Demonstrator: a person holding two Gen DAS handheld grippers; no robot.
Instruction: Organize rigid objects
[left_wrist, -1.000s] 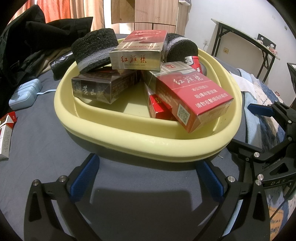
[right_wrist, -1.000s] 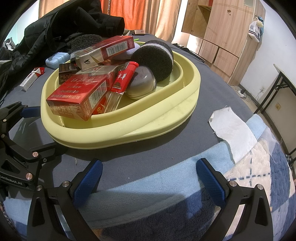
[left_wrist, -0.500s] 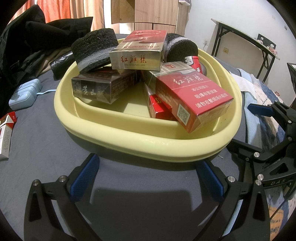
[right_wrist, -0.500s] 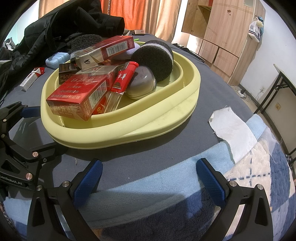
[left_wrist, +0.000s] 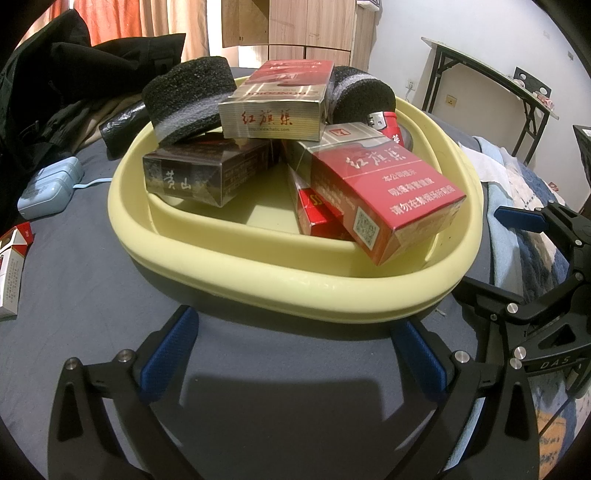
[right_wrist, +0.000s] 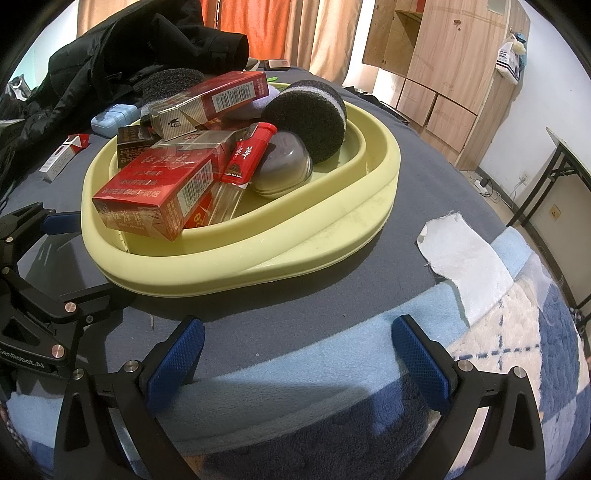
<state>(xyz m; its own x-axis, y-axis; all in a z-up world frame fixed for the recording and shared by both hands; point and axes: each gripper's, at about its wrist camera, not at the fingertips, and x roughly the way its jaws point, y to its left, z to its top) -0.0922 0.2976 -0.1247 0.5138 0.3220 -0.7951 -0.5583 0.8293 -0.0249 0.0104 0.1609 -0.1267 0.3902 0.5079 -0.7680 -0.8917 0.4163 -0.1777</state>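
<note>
Fingers: left gripper (left_wrist: 293, 352) spread wide, holding nothing; right gripper (right_wrist: 297, 354) likewise spread, empty.
Basin: yellow basin (left_wrist: 258, 266) just ahead of both finger pairs, on the grey bedcover (left_wrist: 92, 295).
Contents: red cigarette pack (left_wrist: 384, 195) leaning over the near rim; dark pack (left_wrist: 207, 173), silver pack (left_wrist: 273, 114), two black sponges, lighter (right_wrist: 247, 158) piled inside.
Outside: loose pack (left_wrist: 11, 266) far left of left fingers.

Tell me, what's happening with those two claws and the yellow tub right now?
Left gripper open, empty. Right gripper open, empty. Yellow basin piled with cigarette packs, foam rolls, lighter. Nothing between grippers and basin.
</note>
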